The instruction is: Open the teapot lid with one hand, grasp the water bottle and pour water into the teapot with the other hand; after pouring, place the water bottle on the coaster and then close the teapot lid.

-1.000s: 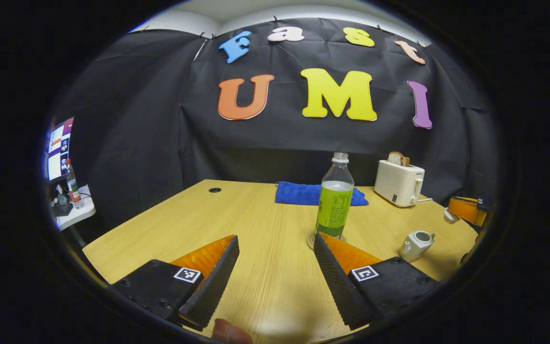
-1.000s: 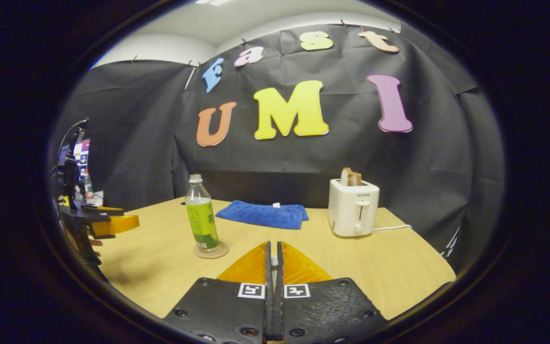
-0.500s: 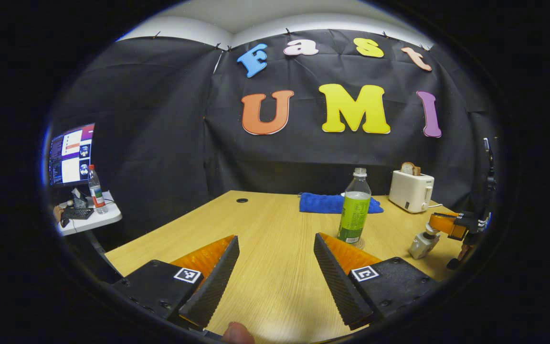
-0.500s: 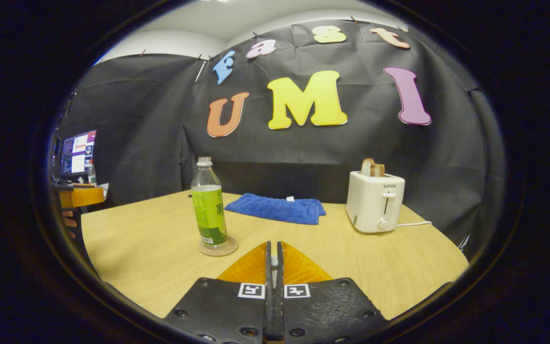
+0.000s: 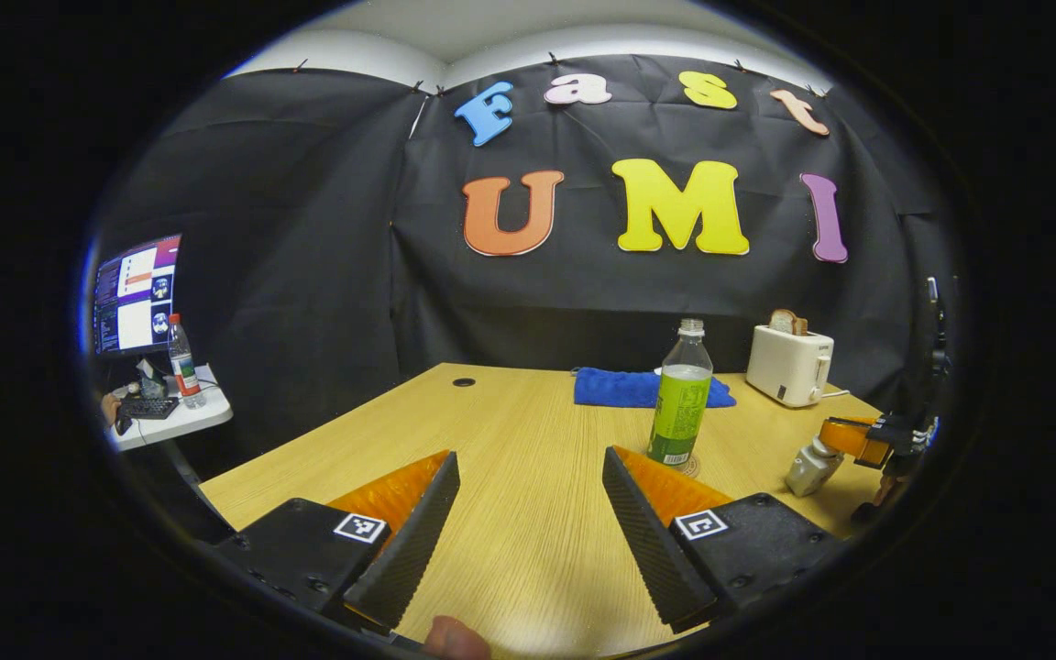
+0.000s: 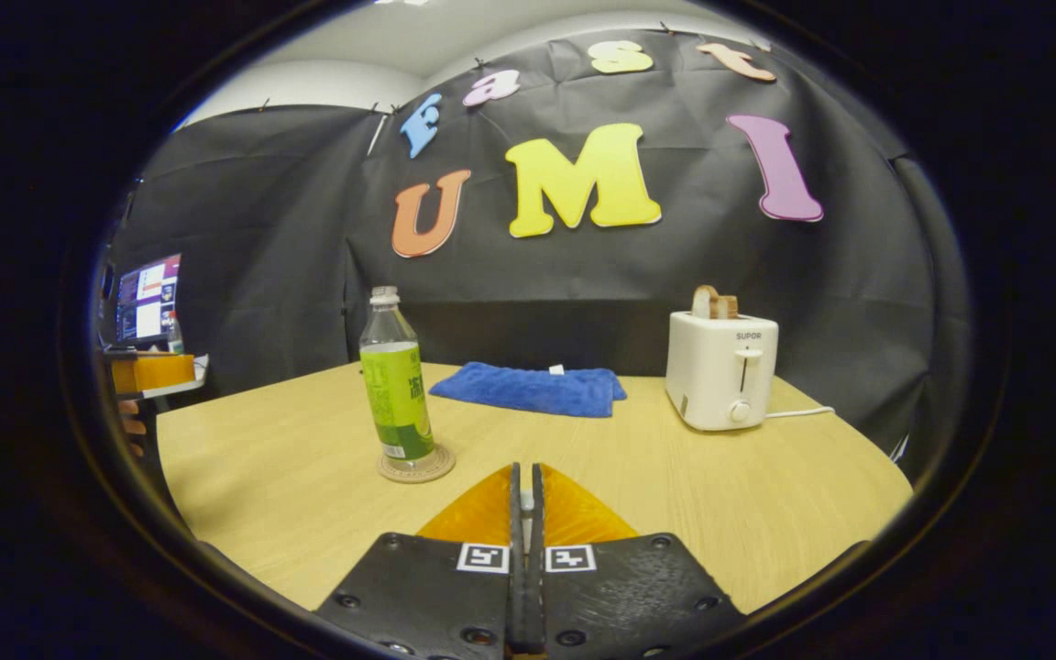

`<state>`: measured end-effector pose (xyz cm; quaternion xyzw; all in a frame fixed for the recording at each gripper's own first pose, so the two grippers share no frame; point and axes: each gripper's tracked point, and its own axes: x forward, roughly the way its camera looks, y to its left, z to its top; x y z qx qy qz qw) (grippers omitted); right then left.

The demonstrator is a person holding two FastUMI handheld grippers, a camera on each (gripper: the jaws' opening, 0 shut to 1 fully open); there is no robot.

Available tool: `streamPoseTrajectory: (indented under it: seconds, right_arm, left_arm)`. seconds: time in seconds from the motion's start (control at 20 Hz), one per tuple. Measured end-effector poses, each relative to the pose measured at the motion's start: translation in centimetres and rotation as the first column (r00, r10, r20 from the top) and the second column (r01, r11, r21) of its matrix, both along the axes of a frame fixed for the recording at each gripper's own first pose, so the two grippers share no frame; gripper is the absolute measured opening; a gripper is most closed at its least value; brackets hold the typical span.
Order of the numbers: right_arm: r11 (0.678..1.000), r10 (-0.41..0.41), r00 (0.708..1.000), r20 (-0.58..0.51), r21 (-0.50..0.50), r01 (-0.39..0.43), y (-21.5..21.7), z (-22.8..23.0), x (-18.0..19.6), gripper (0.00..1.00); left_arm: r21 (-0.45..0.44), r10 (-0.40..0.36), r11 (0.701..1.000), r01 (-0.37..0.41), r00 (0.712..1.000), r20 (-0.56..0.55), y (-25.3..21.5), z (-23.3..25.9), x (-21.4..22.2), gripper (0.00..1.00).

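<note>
A clear bottle with a green label (image 5: 680, 403) (image 6: 395, 385) stands upright on a round coaster (image 6: 415, 465) in the middle of the wooden table (image 5: 510, 431). My left gripper (image 5: 529, 458) is open and empty, low over the table, left of the bottle and nearer than it. The small pale teapot (image 5: 806, 467) sits to the right of the bottle. My right gripper (image 5: 844, 438) rests at the teapot's top. In the right gripper view, my right gripper (image 6: 525, 469) is shut, with a small white piece of the lid between its tips. The rest of the lid is hidden.
A folded blue towel (image 6: 528, 390) lies at the back of the table. A white toaster (image 6: 720, 371) with a bread slice and a cord stands at the back right. A side table with a monitor (image 5: 136, 293) and a bottle is off to the left.
My left gripper has pulled back from the bottle, still open. My right gripper has carried the lid down onto the teapot's top. Little has moved in the last half second.
</note>
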<state>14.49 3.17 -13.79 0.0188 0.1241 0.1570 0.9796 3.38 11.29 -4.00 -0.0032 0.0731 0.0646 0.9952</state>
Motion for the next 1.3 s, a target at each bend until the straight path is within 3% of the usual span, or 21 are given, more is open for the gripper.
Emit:
streamPoseTrajectory:
  seconds: [0.45, 0.55, 0.6, 0.65, 0.7, 0.75, 0.8, 0.85, 0.9, 1.3]
  right_arm:
    - [1.0, -0.015, 1.0, -0.009, -0.013, 0.015, -0.1, -1.0, -0.1, 0.0]
    - [1.0, -0.026, 1.0, 0.006, -0.016, 0.026, -0.3, -0.1, -0.3, 0.1]
    - [0.999, -0.033, 0.999, 0.025, -0.013, 0.034, -0.6, 1.0, -0.4, 0.11]
    - [0.998, -0.058, 0.997, 0.048, -0.013, 0.059, -1.2, 1.8, -0.2, 0.23]
    - [0.996, -0.09, 0.993, 0.077, -0.001, 0.091, -1.9, 3.1, 0.0, 0.28]
    - [0.992, -0.124, 0.987, 0.098, 0.016, 0.123, -2.7, 4.2, -0.1, 0.53]
    - [0.99, -0.143, 0.983, 0.112, 0.032, 0.141, -3.2, 5.1, -0.4, 0.67]
    - [0.987, -0.159, 0.979, 0.123, 0.044, 0.155, -3.7, 5.7, -0.7, 0.87]
    - [0.985, -0.17, 0.977, 0.13, 0.051, 0.165, -4.1, 6.5, -1.7, 0.94]
    - [0.973, -0.23, 0.946, 0.231, 0.028, 0.229, -7.3, 12.2, -10.3, 0.98]
  left_arm:
    - [0.012, -0.021, 1.0, 0.021, 1.0, 0.012, -1.0, 0.8, -0.2, 0.98]
    - [0.014, -0.023, 1.0, 0.023, 1.0, 0.016, -1.1, 1.1, -0.4, 0.98]
    - [0.013, -0.024, 1.0, 0.024, 0.999, 0.022, -1.3, 1.3, -0.5, 0.98]
    - [0.011, -0.025, 1.0, 0.025, 0.999, 0.033, -1.6, 1.7, -0.5, 0.98]
    - [0.01, -0.026, 1.0, 0.025, 0.999, 0.041, -1.8, 1.9, -0.5, 0.98]
    - [0.01, -0.03, 1.0, 0.03, 0.998, 0.05, -2.3, 2.1, -0.5, 0.98]
    - [0.01, -0.038, 0.999, 0.037, 0.998, 0.058, -2.8, 2.3, -0.5, 0.98]
    - [0.009, -0.05, 0.999, 0.049, 0.997, 0.065, -3.6, 2.5, -0.5, 0.98]
    - [0.008, -0.064, 0.998, 0.063, 0.995, 0.072, -4.5, 2.7, -0.5, 0.98]
    - [-0.006, -0.202, 0.979, 0.205, 0.967, 0.155, -12.9, 5.9, -3.1, 0.98]
